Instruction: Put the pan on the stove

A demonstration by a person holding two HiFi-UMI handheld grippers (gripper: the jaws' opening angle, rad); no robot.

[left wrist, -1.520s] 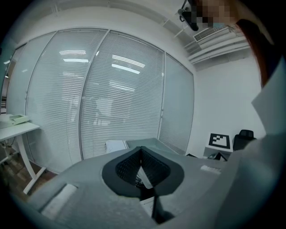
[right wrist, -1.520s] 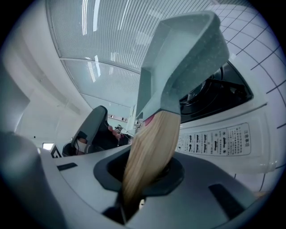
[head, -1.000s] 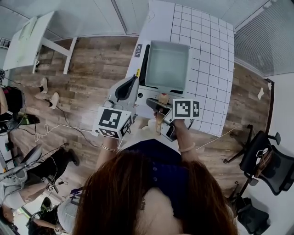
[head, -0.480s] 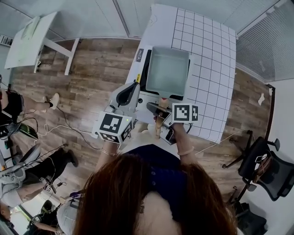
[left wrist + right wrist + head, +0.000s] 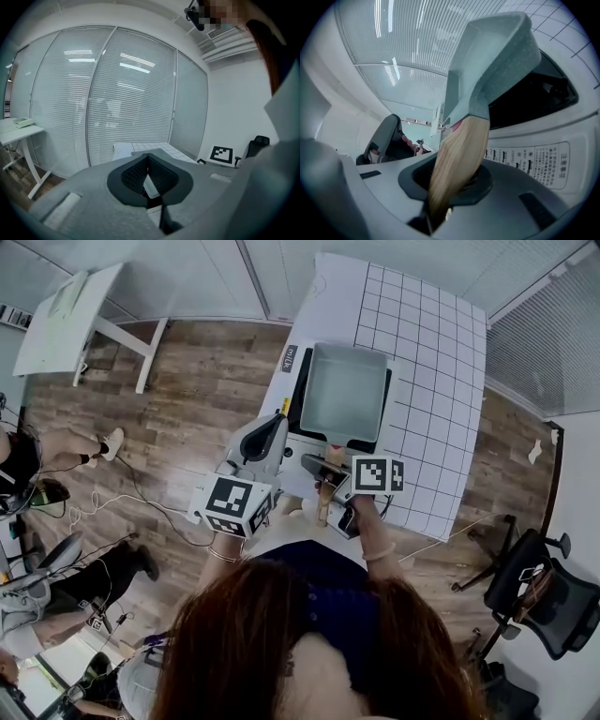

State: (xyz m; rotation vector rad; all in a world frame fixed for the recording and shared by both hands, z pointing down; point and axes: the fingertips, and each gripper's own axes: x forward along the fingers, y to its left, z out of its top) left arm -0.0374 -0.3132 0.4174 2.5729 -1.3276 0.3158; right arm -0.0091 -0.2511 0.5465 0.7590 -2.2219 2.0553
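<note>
One square grey-green pan (image 5: 342, 390), interior bare, lies just ahead of the jaws of the right gripper (image 5: 330, 465), over the black stove (image 5: 296, 395) on the gridded table (image 5: 422, 352); contact with the stove cannot be confirmed. Right jaws are clamped partway on its wooden handle (image 5: 457, 159). The left gripper (image 5: 148, 157) has its jaws closed together, holding nothing.

1. The pan (image 5: 342, 390) covers the whole top of the stove (image 5: 296, 399); you have no way down there.
2. Right of the stove, the table (image 5: 433, 362) gives you open room.
3. Your left gripper (image 5: 275, 420) crowds the stove's front left corner.
</note>
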